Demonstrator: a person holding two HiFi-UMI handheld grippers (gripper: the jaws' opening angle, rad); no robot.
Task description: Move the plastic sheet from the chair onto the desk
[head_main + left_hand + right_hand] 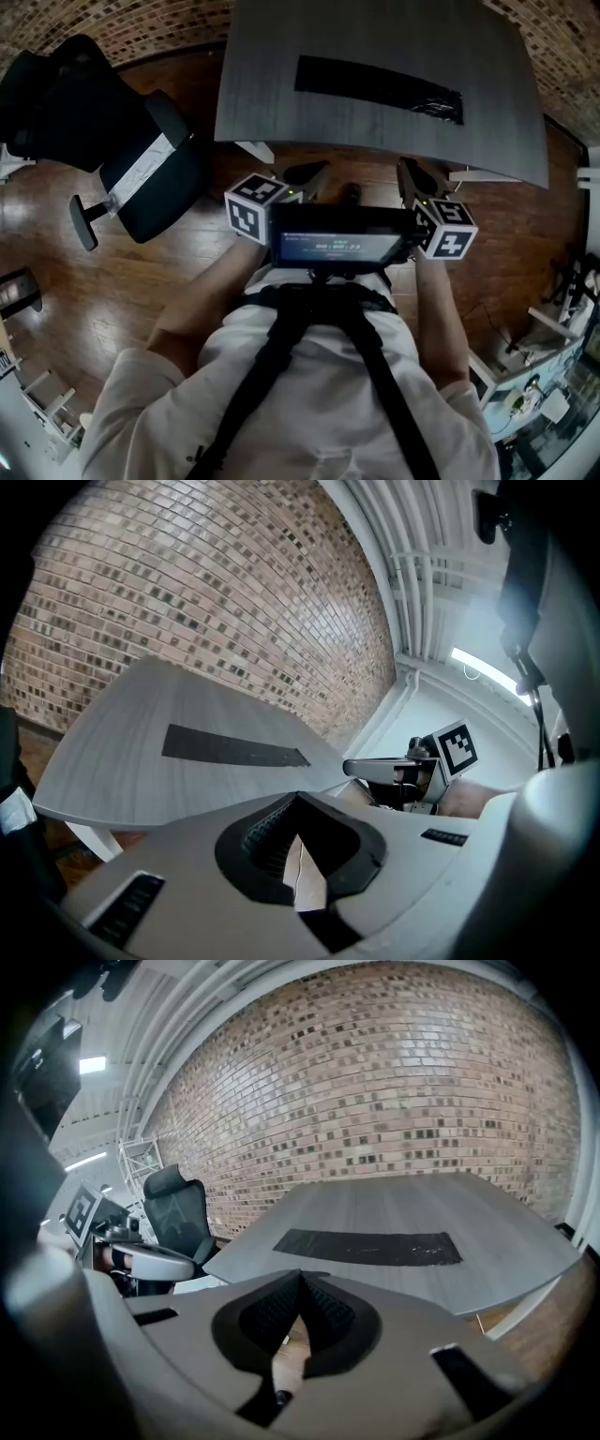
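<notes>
We are holding the left gripper point(314, 172) and right gripper point(410, 172) pinched shut, both empty. The black plastic sheet point(380, 89) is lying ahead mid-desk point(272, 75), its long axis parallel to the near edge. A pale strip point(141, 169) is crossing the chair point(173, 192) seat, nearer our left.

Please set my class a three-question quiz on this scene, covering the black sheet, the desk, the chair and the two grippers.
1. True or false: the black plastic sheet lies flat on the grey desk.
2. In the head view, where is the office chair? A: left of the desk. B: right of the desk. C: under the desk.
3. Fill in: the left gripper and the right gripper are both ____ and hold nothing.
Key: 1 true; 2 A; 3 shut.
</notes>
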